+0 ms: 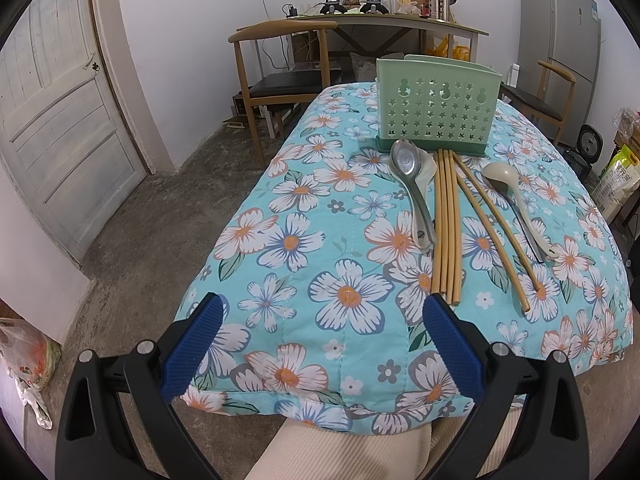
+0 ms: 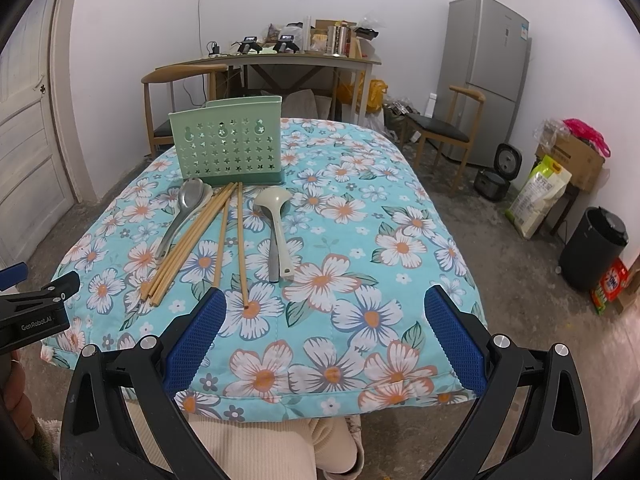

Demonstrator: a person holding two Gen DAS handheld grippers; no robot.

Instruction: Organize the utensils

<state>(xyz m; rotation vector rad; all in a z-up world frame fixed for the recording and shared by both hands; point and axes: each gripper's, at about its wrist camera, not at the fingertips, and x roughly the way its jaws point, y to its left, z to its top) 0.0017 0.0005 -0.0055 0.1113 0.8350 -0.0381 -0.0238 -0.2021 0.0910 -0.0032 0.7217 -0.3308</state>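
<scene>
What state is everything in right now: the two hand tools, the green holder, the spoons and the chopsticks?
Left tool: open, holding nothing.
Right tool: open, holding nothing.
Green holder: upright on the floral cloth; no utensil shows above its rim.
Metal spoon: lying flat, overlapping a pale spoon.
Chopsticks: lying loose, four bunched, two splayed.
Pale ladle: lying flat, bowl toward the holder.

Inside of the green utensil holder (image 1: 436,108) hidden behind its star-punched wall, pale spoon (image 1: 427,168) just in front of the utensil holder mostly covered by the metal spoon (image 1: 408,172), dark, perhaps metal handle (image 2: 273,264) half under the cream ladle (image 2: 274,204), left gripper (image 2: 24,300) cut off by the right view's edge.
</scene>
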